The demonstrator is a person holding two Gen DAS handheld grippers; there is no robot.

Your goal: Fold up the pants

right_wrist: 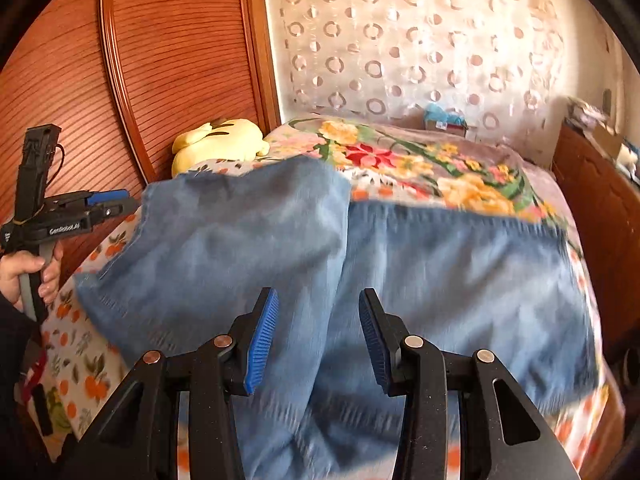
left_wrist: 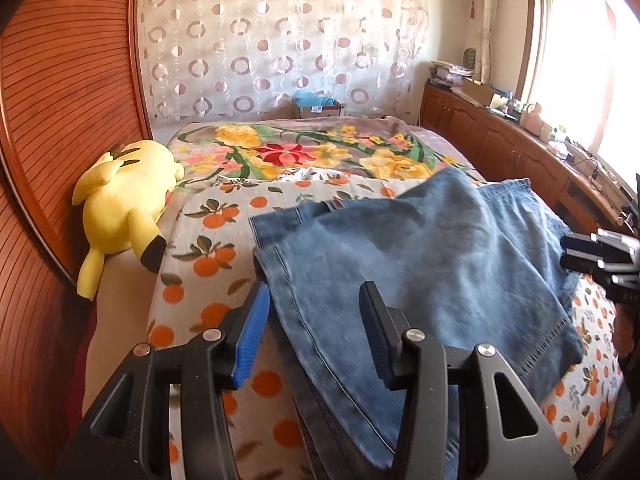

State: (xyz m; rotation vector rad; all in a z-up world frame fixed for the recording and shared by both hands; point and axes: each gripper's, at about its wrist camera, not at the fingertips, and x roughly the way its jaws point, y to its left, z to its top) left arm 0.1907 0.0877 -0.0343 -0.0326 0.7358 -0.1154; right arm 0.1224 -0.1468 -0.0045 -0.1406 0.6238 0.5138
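Observation:
Blue denim pants [left_wrist: 420, 248] lie folded on the orange-print bedspread [left_wrist: 208, 240], one layer turned over the other. My left gripper [left_wrist: 314, 338] hovers open over their near left edge; the fabric passes under the gap and neither pad presses on it. In the right wrist view the pants [right_wrist: 440, 280] look blurred, with a raised fold running between the fingers of my right gripper [right_wrist: 318, 340], which is open and holds nothing. The left gripper [right_wrist: 120, 202] shows at the far left, held by a hand [right_wrist: 28, 276]. The right gripper [left_wrist: 568, 256] pokes in at the right edge.
A yellow plush toy [left_wrist: 120, 208] lies against the ribbed wooden headboard [left_wrist: 60, 120] at the left. A floral blanket [left_wrist: 304, 152] covers the far half of the bed. A wooden cabinet [left_wrist: 500, 132] with clutter on top runs along the right under the window.

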